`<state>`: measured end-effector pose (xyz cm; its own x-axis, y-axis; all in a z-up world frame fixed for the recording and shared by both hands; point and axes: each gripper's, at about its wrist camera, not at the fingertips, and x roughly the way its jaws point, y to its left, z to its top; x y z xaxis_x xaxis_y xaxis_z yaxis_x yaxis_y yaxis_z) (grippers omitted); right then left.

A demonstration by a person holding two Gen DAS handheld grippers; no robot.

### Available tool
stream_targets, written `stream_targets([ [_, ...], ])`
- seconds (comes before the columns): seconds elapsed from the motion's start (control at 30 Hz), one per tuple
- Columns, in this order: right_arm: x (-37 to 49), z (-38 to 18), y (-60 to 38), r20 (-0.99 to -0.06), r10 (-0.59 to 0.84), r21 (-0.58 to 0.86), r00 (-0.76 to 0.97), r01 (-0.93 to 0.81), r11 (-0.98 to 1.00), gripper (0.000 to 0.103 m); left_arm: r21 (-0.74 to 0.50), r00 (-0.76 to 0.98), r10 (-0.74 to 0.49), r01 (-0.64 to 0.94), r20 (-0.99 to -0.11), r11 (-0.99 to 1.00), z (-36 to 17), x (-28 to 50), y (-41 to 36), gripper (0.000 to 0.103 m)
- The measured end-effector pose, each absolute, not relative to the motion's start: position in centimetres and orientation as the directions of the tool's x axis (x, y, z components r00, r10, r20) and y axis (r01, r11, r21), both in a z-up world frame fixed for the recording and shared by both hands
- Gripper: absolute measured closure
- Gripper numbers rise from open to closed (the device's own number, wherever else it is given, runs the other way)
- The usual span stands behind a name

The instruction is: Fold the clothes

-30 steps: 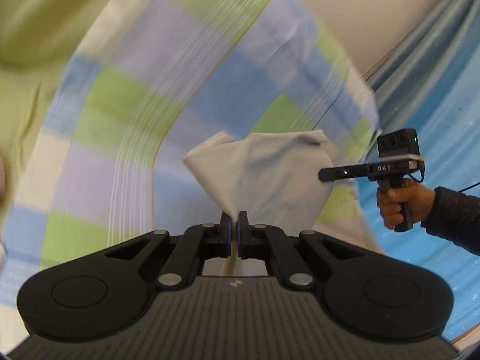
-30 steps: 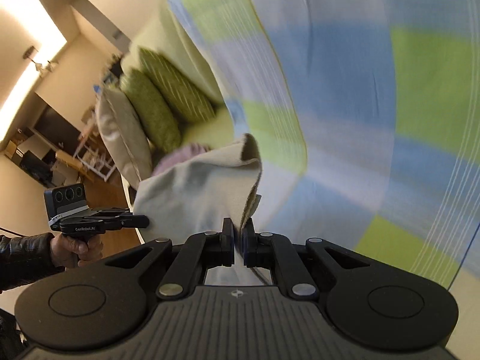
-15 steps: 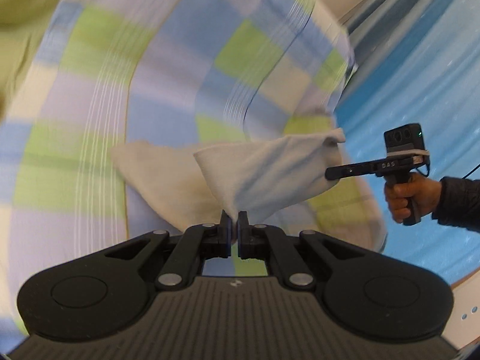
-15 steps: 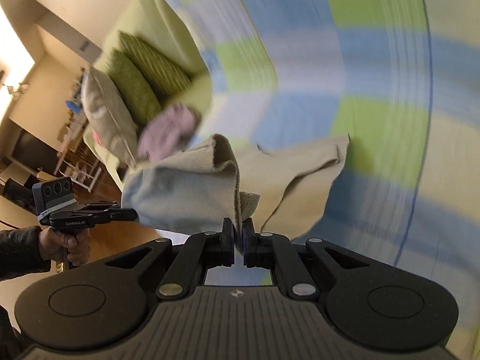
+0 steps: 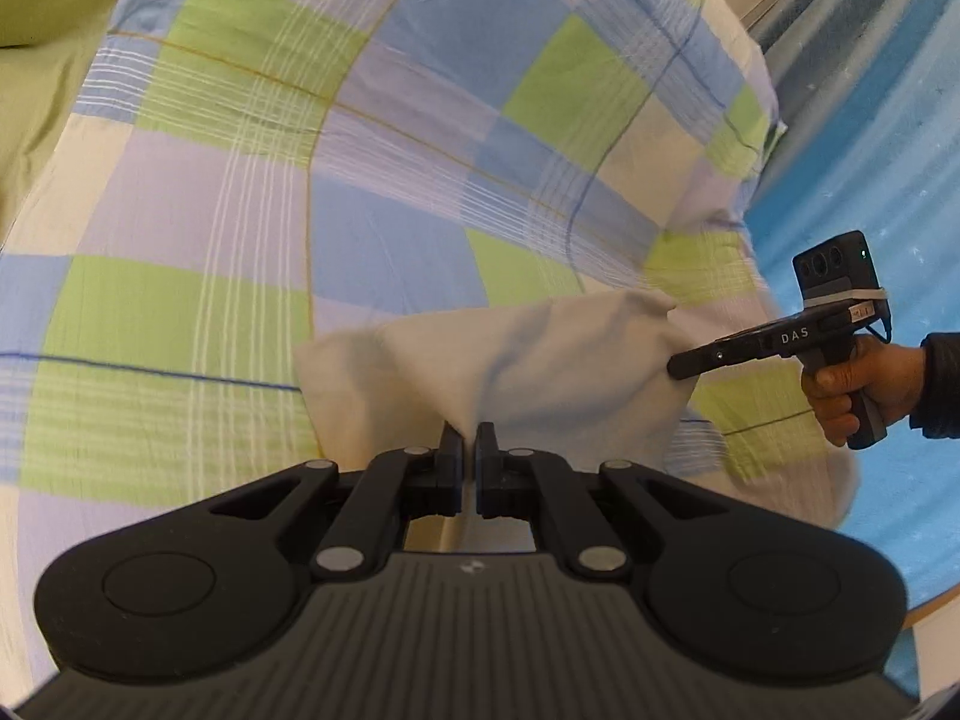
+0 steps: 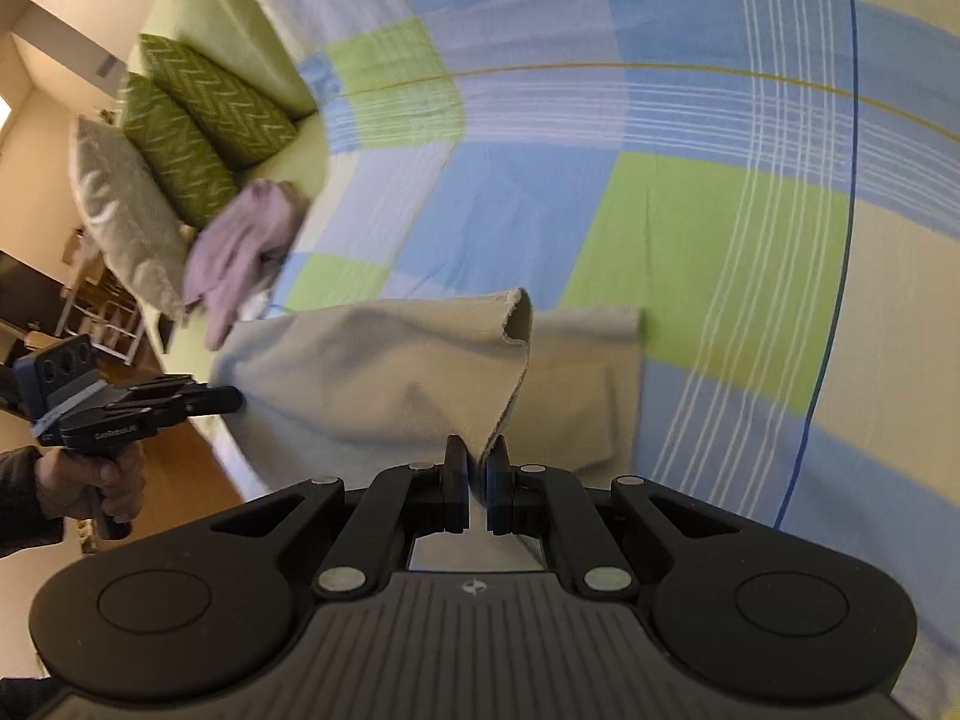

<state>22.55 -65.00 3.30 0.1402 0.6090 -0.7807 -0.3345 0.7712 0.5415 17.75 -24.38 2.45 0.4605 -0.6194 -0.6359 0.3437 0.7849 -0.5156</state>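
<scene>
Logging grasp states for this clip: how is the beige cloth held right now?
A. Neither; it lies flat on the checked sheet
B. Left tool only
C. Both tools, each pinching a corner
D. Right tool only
C: the left tool and the right tool are each closed on a corner of the beige cloth, lifting it partly above the checked sheet.

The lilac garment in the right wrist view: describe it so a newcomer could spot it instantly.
Start at the checked bedspread and follow it to the green zigzag pillows. Just below them lies a crumpled lilac garment, unlike the beige cloth, which both grippers hold.
</scene>
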Motion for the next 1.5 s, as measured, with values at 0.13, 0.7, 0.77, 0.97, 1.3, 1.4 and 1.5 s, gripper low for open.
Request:
stream_targets([
  [0.13,24.9,-0.8,-63.8,-0.839,0.535,0.485,0.096,-0.311,0.817,0.096,-0.522,0.421,-0.601,0.299,-0.679,0.799,-0.4,19.9,-24.5,0.100],
  [0.7,24.6,-3.6,-64.9,-0.847,0.524,0.503,0.095,-0.178,0.846,0.084,-0.624,0.449,-0.667,0.265,-0.595,0.735,-0.9,24.2,-22.9,0.098],
  [0.77,24.6,-3.5,-65.1,-0.848,0.520,0.499,0.104,-0.175,0.848,0.084,-0.568,0.447,-0.621,0.265,-0.643,0.779,-1.4,23.9,-23.0,0.098],
  [0.97,24.3,-1.9,-64.8,-0.849,0.502,0.477,0.165,-0.170,0.862,0.084,-0.437,0.467,-0.492,0.229,-0.735,0.870,-2.4,23.5,-22.6,0.093],
  [1.3,24.0,-1.2,-54.9,-0.821,0.562,0.465,0.100,-0.456,0.759,0.081,-0.377,0.424,-0.536,0.405,-0.730,0.833,-0.5,21.7,-26.6,0.093],
  [1.4,24.4,-2.5,-52.3,-0.834,0.549,0.430,0.052,-0.560,0.708,0.087,-0.312,0.381,-0.502,0.461,-0.776,0.831,-2.6,21.4,-28.4,0.093],
  [1.5,25.9,-3.0,-53.6,-0.874,0.471,0.320,0.119,-0.589,0.742,0.103,-0.278,0.390,-0.478,0.467,-0.788,0.839,-3.4,21.7,-28.2,0.099],
])
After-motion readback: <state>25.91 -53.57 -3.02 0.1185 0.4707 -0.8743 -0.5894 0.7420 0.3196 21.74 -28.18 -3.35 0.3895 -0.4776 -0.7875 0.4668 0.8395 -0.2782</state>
